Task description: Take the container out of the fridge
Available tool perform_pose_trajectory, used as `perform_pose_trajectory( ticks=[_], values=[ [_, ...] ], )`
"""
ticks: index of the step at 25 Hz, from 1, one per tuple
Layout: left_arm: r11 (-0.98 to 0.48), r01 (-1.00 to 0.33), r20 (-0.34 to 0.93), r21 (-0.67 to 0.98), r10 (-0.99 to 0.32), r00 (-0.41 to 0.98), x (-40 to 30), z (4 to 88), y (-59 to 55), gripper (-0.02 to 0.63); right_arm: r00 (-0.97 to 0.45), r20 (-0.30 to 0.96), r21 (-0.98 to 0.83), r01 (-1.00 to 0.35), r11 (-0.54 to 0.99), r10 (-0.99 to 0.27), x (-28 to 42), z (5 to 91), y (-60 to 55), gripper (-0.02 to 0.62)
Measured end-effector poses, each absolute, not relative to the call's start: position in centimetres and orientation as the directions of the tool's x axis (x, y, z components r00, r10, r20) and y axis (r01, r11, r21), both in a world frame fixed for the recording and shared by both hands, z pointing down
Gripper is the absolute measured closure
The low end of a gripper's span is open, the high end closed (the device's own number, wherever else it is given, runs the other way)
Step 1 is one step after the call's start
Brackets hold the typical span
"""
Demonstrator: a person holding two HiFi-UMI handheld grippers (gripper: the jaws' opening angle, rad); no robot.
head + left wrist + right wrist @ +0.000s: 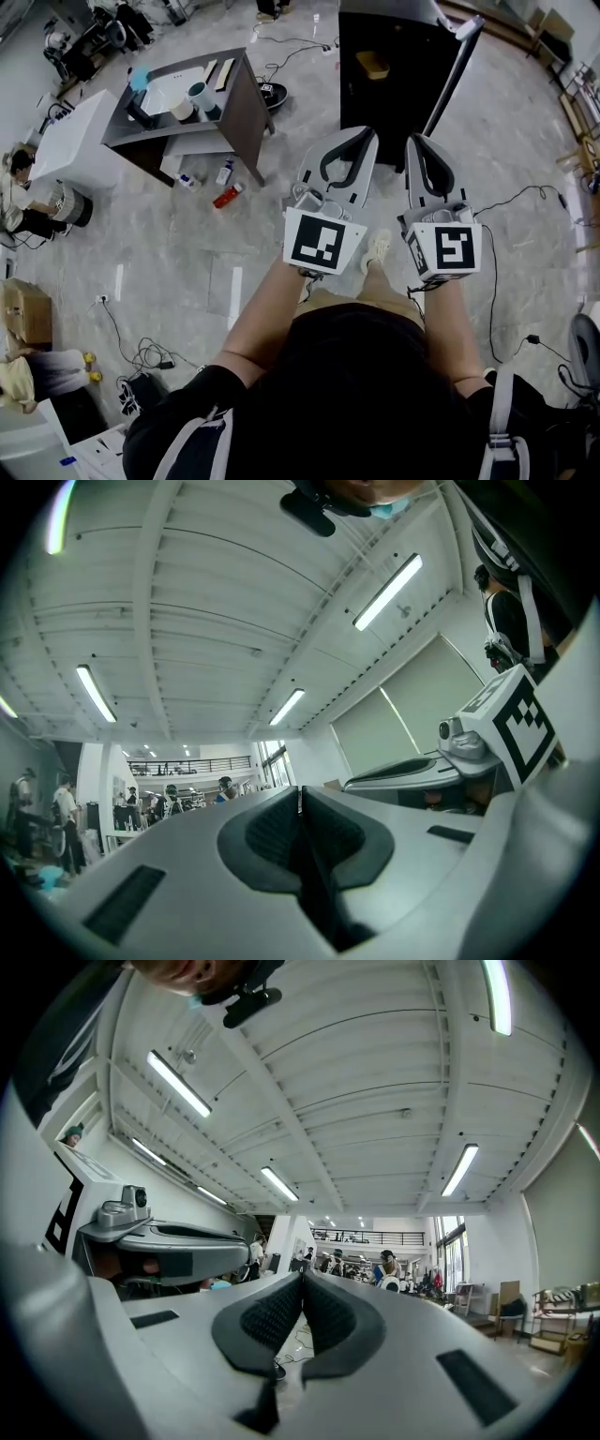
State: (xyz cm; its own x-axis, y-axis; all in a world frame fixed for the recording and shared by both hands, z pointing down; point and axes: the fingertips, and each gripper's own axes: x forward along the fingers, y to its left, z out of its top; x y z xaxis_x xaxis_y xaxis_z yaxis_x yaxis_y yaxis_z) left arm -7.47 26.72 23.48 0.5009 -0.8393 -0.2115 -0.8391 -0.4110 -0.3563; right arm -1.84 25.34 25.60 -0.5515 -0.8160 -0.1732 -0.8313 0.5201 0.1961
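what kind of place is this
Probably a large open hall set up as a test space, not a home: a lone sink counter and a black fridge stand on open floor, cables trail about, and a mezzanine railing shows behind.

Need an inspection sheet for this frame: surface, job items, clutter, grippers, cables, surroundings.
Surface: grey tiled floor; no worktop under the grippers.
Job's things: black fridge with its door open; tan container on a shelf inside, untouched.
Clutter: red bottle and white bottle on the floor beside the table.
Grippers: left gripper shut, empty; right gripper shut, empty; both short of the fridge.
Cables: loose cables on the floor at lower left, more at the right.
Surroundings: open hall with ceiling strip lights; seated person at far left.
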Motion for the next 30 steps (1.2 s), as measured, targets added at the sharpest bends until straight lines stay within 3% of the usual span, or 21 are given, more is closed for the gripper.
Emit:
perform_pose_trajectory(
  ticks=[9, 19, 24, 30],
  values=[
    [-0.417, -0.833, -0.179, -0.363, -0.846, 0.502, -4.6, 21.8, 12.4, 0.575, -0.538, -0.187, 0.146, -0.842, 0.519, -0.822, 1.3, 23.1, 10.6, 0.56],
    [-0.409, -0.855, -0.119, -0.319, -0.878, 0.464, -2.8, 24.1, -6.6, 0.574, -0.547, -0.107, 0.113, -0.836, 0.537, -0.83, 3.9, 25.7, -8.1, 0.56],
    [-0.391, -0.845, -0.058, -0.366, -0.896, 0.44, -1.9, 25.8, -13.1, 0.574, -0.558, -0.071, 0.101, -0.829, 0.551, -0.827, 4.6, 27.1, -14.7, 0.56],
    [-0.405, -0.863, -0.017, -0.302, -0.903, 0.429, -0.6, 28.1, -18.3, 0.574, -0.568, -0.042, 0.088, -0.821, 0.564, -0.822, 5.3, 28.5, -19.9, 0.56]
  ],
)
